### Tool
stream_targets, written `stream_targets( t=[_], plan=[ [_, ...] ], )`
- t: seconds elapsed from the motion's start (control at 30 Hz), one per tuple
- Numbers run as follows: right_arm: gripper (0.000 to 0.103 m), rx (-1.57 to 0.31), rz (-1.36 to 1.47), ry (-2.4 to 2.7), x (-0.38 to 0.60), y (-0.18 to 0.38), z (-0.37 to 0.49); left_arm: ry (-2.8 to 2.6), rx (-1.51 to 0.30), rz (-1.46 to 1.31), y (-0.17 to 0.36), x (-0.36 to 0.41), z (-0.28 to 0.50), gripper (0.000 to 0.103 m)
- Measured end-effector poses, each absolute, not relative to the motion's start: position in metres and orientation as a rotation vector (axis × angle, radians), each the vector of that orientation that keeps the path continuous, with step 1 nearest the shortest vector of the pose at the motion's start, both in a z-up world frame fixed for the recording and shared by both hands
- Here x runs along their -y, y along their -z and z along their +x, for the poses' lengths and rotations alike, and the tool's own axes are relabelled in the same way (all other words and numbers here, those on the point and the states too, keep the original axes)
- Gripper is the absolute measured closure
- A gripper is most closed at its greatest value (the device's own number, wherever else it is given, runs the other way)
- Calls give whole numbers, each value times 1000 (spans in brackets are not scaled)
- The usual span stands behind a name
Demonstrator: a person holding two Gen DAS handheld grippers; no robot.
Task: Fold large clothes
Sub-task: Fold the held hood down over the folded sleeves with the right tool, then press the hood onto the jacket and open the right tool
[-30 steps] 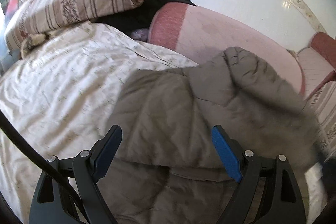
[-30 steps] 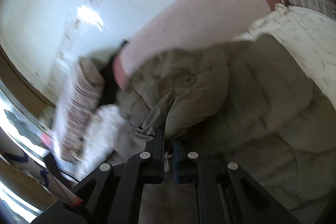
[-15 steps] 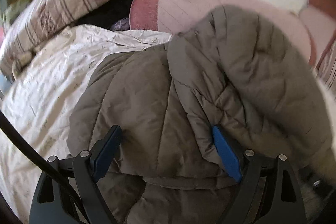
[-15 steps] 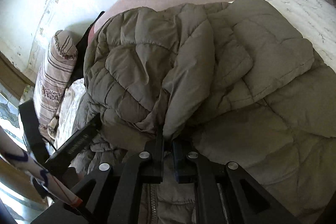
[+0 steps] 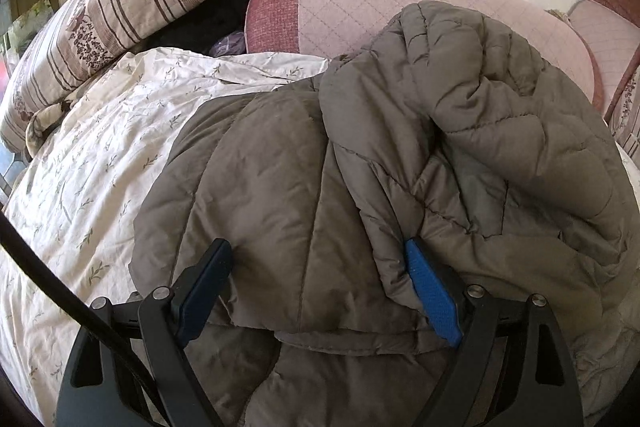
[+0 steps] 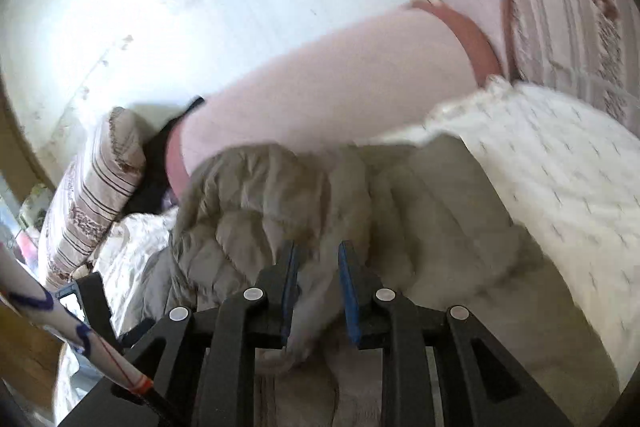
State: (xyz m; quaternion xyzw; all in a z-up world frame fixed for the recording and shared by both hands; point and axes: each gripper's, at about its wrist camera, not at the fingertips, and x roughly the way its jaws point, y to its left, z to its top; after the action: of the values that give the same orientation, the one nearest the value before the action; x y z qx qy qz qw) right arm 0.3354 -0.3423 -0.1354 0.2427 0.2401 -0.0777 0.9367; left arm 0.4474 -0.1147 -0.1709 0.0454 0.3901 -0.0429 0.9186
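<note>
Floral sheets [image 5: 92, 163] and a pink quilted headboard [image 5: 360, 11] frame a grey padded jacket [image 5: 304, 163] lying on the bed with one side doubled over its body. The left gripper [image 5: 316, 271] hovers over it, tongs spread wide and empty; the right gripper [image 6: 318, 287], blurred, shows its tongs slightly apart with nothing clearly pinched. The first fold appears laid, so the next move likely calls for gripping the opposite edge.
</note>
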Motion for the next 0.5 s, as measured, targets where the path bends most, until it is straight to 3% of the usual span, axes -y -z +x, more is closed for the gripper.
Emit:
stream_targets(
  t=[0.33, 0.5],
  plan=[
    [81, -717, 481, 140, 363, 204, 382, 86, -801, 100, 171, 113, 448, 14],
    [82, -745, 505, 137, 367, 215, 384, 87, -800, 106, 171, 114, 447, 14]
  ],
)
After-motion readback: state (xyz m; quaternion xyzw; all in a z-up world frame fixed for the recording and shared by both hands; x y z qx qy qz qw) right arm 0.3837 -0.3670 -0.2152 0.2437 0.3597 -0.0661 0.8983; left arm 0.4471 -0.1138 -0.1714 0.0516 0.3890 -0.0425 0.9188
